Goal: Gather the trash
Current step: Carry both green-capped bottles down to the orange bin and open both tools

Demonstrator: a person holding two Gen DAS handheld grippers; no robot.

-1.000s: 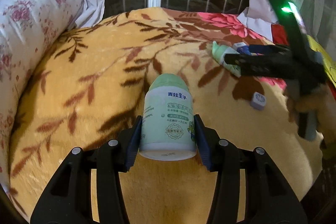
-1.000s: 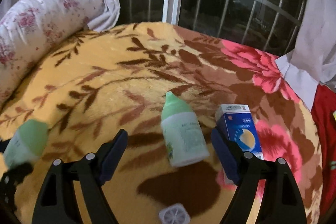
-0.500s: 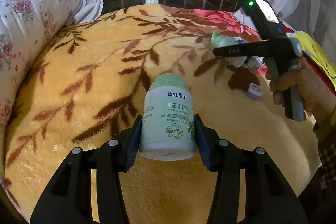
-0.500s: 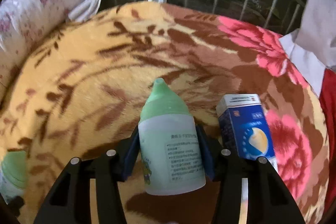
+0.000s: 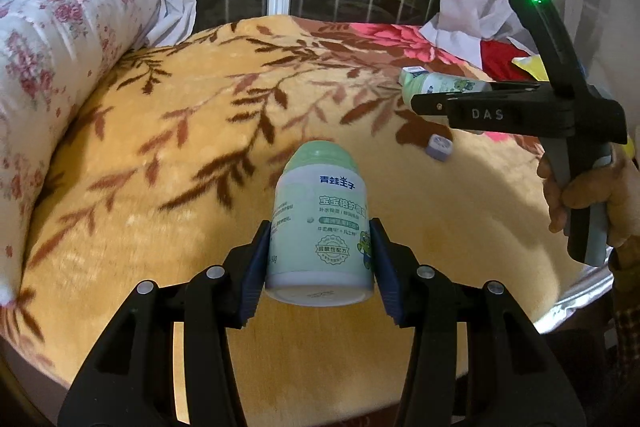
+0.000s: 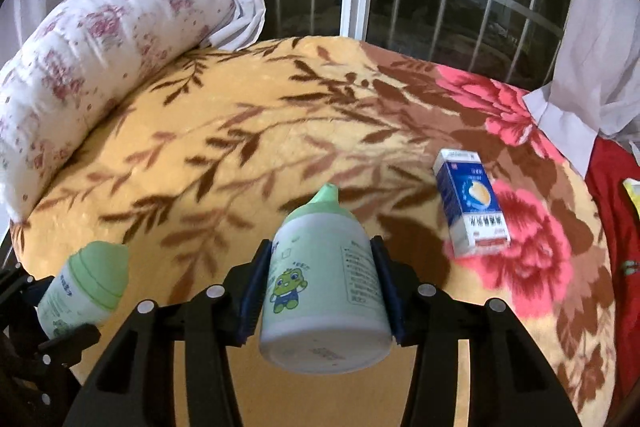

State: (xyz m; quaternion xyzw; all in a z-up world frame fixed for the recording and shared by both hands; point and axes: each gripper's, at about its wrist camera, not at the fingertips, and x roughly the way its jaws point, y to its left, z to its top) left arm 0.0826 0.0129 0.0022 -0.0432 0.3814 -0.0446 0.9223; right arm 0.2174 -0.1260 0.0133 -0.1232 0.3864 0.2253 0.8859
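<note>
Now both claws are carrying: right claw point(image 6: 322, 293) newly pinching spout bottle point(image 6: 324, 291), lifting off blanket point(image 6: 256, 131); left claw point(image 5: 318, 255) gripping jar point(image 5: 320, 227). Carton point(image 6: 470, 203), cap point(image 5: 439, 147) remaining.

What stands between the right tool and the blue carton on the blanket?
Nothing lies on the blanket between them, but the right tool is already shut on a green-capped bottle, so it cannot take the blue carton yet.
</note>
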